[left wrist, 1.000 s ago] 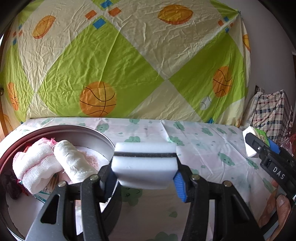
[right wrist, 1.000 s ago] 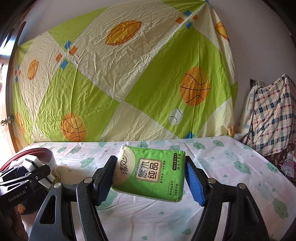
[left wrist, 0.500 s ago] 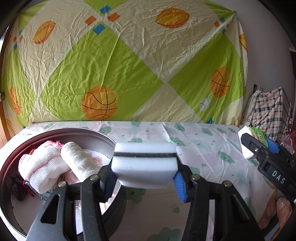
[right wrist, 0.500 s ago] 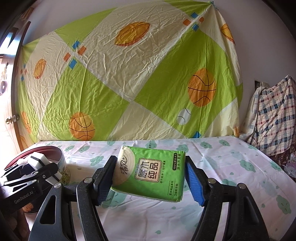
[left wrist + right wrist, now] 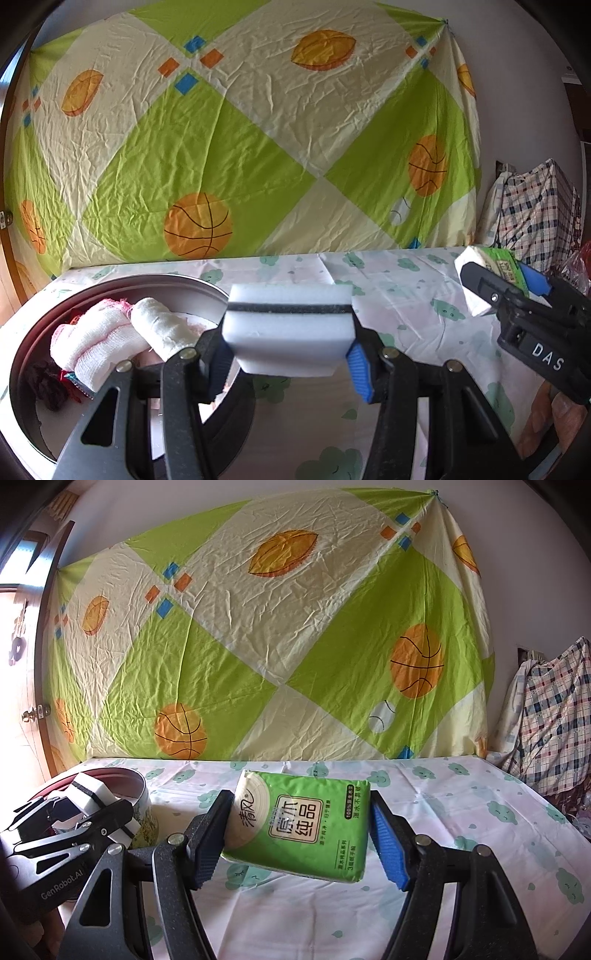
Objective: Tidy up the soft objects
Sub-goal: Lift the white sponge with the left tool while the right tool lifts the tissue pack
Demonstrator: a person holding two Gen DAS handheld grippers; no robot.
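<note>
Gripping left: my left gripper pinched a white sponge beside the round tin.
Gripping right: my right gripper clamped a green tissue pack.

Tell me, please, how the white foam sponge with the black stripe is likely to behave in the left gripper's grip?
The white foam sponge with the black stripe looks soft and probably light. Held in the left gripper, its lower edge seems slightly pinched, so it likely compresses rather than slips. Being a flat-sided block, it should not roll when set into the round metal tin.
</note>
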